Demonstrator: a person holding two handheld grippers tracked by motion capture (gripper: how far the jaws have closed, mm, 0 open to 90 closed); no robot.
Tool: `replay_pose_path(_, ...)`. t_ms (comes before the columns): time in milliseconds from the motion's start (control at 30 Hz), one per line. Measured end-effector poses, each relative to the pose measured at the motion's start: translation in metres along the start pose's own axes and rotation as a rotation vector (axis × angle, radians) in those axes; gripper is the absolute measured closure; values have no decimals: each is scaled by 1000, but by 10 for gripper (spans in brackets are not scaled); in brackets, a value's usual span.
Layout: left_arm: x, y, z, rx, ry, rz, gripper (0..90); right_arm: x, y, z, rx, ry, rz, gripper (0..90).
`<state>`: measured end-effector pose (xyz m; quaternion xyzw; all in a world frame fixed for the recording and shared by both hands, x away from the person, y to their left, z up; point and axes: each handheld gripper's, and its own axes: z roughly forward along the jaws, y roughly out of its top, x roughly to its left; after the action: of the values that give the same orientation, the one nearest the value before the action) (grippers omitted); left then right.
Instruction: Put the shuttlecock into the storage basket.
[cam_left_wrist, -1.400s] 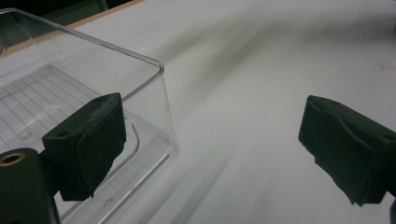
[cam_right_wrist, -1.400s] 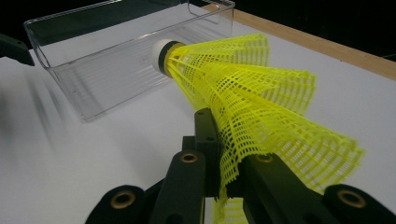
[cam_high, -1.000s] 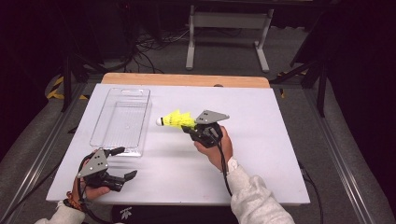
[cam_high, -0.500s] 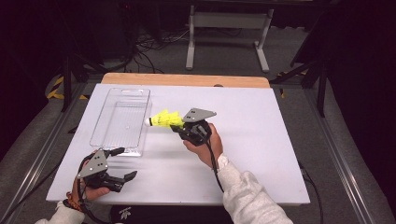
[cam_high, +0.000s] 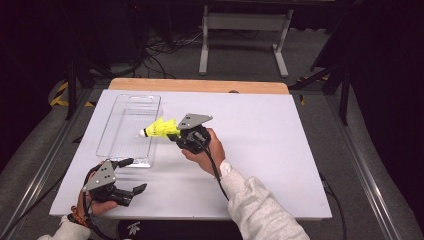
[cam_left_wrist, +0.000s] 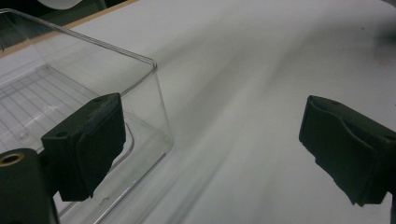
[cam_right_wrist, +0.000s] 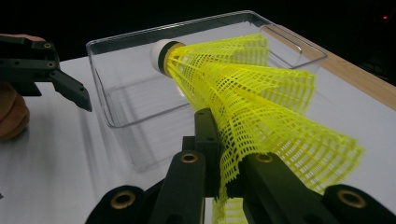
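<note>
A yellow mesh shuttlecock (cam_high: 161, 128) (cam_right_wrist: 243, 88) with a white cork tip is pinched by its skirt in my right gripper (cam_high: 176, 134) (cam_right_wrist: 224, 172), which is shut on it. The cork points left, over the right rim of a clear plastic tray (cam_high: 127, 107) (cam_right_wrist: 116, 119). My left gripper (cam_high: 131, 176) (cam_left_wrist: 210, 154) rests near the table's front left corner, jaws wide open with nothing between them. In the left gripper view its left finger (cam_left_wrist: 88, 144) stands in front of the tray's near corner (cam_left_wrist: 149, 93).
The white table top (cam_high: 280, 150) has a wooden strip (cam_high: 200, 85) along its far edge. Metal rails run along both sides. A stand and cables sit on the dark floor behind.
My right gripper has carried the shuttlecock leftward, from mid-table to the tray's right rim. The left gripper has stayed put.
</note>
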<state>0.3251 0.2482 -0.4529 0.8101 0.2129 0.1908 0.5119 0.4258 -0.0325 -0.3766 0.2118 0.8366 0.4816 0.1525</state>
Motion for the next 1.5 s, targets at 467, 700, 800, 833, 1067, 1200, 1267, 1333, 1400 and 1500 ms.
replay_pose_path(467, -4, -1, 2, 6, -24, 6, 81, 18, 23, 29, 31, 64, -69, 887)
replay_pose_path(700, -4, -2, 1, 7, -22, 8, 81, 23, 31, 38, 46, 79, -94, 887)
replay_pose_path(800, -5, -2, 1, 8, -24, 8, 82, 26, 35, 42, 58, 88, -108, 887)
replay_pose_path(833, -5, -2, 1, 7, -24, 9, 82, 27, 36, 43, 62, 93, -112, 887)
replay_pose_path(1067, -5, -2, 0, 5, -23, 11, 82, 31, 43, 55, 81, 115, -124, 887)
replay_pose_path(1200, -5, -2, -1, 1, -20, 12, 82, 34, 46, 61, 86, 124, -135, 887)
replay_pose_path(1267, -5, -1, -3, -2, -18, 13, 82, 36, 48, 63, 87, 131, -138, 887)
replay_pose_path(1333, -4, -1, -4, -8, -11, 9, 82, 38, 51, 65, 91, 134, -147, 887)
replay_pose_path(1400, -4, -1, -6, -11, -9, 13, 82, 40, 53, 66, 94, 139, -156, 887)
replay_pose_path(1500, -3, -1, -6, -14, -8, 9, 82, 42, 55, 70, 104, 140, -163, 887)
